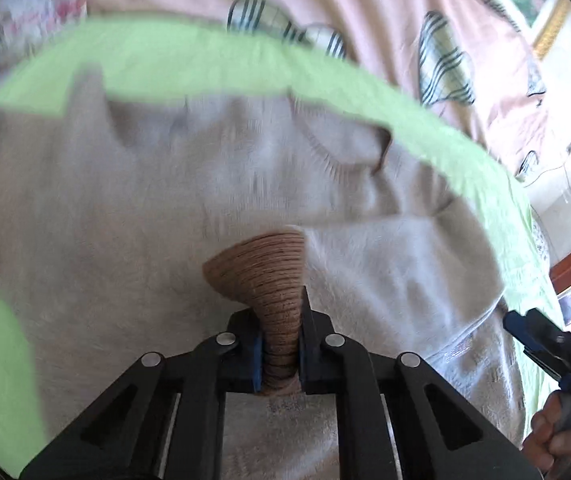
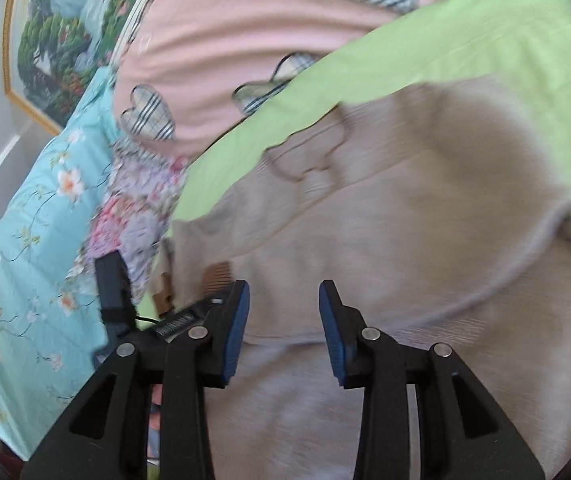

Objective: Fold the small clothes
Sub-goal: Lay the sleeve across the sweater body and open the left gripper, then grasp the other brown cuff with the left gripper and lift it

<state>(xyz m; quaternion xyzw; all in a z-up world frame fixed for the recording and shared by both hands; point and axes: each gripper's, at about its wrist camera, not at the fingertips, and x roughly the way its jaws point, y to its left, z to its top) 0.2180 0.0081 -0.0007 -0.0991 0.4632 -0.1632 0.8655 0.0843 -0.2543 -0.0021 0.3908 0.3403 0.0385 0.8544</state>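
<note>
In the left wrist view, the left gripper is seen clamped on a brown ribbed cuff, which fans out above the blue pads and is pinched tight between them. The cuff belongs to a beige knitted sweater, which is spread over a light green sheet; the sheet is shown as a band beyond the sweater's far edge and again at its near left side. Beyond the sheet, a pink cover with plaid hearts is laid. At the sweater's right side, part of the right gripper is visible with a hand around its handle. In the right wrist view, the right gripper is held with its jaws apart and nothing between the pads, directly above the sweater. The sweater's neckline lies toward its far edge, though the blur makes the exact fold hard to read. The green sheet is seen beyond the sweater, the pink cover beyond that. To the sweater's left, the body of the left gripper is shown, with a turquoise floral quilt and a framed landscape picture farther left.
</note>
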